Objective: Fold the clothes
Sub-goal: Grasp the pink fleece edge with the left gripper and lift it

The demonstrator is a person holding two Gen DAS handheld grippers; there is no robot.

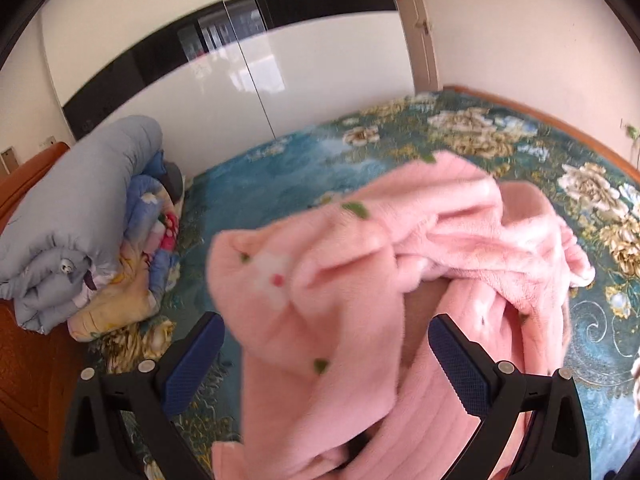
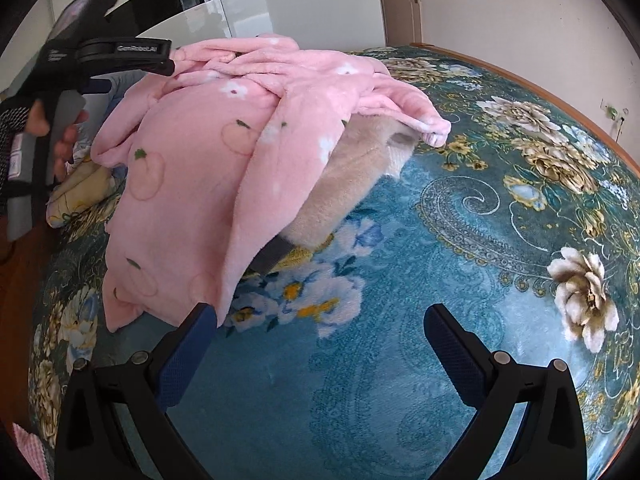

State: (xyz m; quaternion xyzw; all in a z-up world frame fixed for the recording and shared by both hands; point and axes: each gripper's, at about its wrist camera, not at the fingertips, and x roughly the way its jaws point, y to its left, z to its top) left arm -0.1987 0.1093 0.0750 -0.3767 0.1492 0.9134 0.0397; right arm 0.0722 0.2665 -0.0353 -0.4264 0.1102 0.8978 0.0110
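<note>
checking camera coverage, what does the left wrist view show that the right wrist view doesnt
Only the left wrist view shows the grey folded quilt stacked on patterned bedding at the bed's far left, and its own open left gripper with pink cloth between the fingers.

Only the right wrist view shows the beige fleece lining under the garment, the person's hand on the other gripper's handle, and the open right gripper above bare bedspread.

Both show the pink fleece garment, the floral teal bedspread, the glossy wardrobe and the door.

Floral teal bedspread (image 2: 400, 360), white walls (image 2: 520, 20), glossy wardrobe (image 1: 280, 80).
</note>
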